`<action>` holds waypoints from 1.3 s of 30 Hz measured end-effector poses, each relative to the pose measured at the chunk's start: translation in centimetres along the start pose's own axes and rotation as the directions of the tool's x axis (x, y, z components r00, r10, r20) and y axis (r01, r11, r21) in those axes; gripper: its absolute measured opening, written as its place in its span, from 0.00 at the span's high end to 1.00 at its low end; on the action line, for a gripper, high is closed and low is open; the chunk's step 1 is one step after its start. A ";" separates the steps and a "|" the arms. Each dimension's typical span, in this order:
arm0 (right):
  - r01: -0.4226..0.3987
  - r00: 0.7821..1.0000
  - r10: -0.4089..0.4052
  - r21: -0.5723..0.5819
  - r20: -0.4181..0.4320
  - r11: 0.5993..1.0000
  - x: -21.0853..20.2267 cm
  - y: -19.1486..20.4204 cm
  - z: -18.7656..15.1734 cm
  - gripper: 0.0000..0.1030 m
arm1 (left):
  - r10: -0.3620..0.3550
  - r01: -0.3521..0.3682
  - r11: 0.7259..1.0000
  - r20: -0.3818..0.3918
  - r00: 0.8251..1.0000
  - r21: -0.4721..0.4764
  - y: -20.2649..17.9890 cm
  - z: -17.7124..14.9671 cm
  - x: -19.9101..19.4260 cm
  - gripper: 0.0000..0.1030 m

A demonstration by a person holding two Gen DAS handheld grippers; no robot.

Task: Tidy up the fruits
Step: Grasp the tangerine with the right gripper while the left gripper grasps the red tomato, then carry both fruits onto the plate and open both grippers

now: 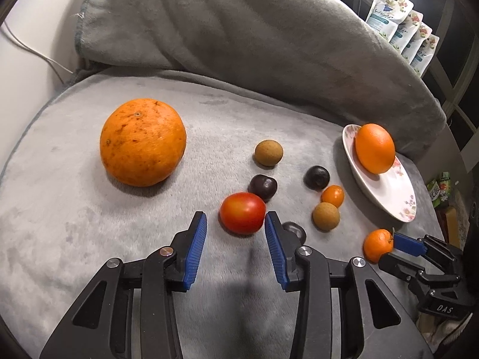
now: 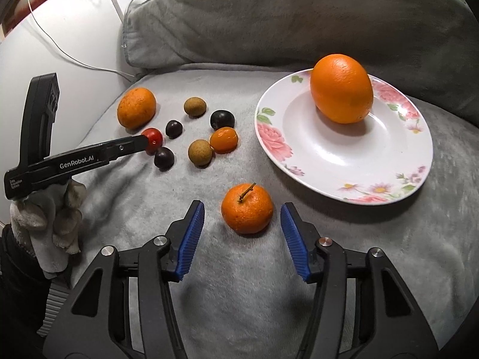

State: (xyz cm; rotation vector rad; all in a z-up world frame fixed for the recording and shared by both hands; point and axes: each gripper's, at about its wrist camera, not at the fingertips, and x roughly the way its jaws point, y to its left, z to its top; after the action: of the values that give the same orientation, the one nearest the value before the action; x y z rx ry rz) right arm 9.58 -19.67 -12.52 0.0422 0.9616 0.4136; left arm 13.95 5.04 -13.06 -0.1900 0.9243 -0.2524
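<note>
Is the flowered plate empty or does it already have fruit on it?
Not empty: one orange sits on the flowered plate, toward its far side. The rest of the plate is bare.

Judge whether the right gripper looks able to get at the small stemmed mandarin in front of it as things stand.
Probably yes. The right gripper is open, its blue pads either side of the stemmed mandarin without touching it. Only bare grey blanket lies between; the plate and the other fruit sit clear.

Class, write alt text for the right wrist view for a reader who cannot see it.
The open right gripper straddles a stemmed mandarin on a grey blanket, pads not touching it. Behind sits a floral plate holding an orange; left, the left gripper reaches a tomato among small fruits.
</note>
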 end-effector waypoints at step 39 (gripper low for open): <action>0.049 0.995 -0.047 -0.028 0.089 0.998 -2.7 0.4 0.4 0.62 | -0.038 0.036 0.999 0.062 0.997 0.031 -1.9 0.3 -2.1 0.70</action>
State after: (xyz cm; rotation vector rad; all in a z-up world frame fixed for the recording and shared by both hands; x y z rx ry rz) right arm 8.40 -20.18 -10.10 0.0098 0.8679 0.3790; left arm 12.69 3.89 -10.76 -0.1867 0.8549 -0.2923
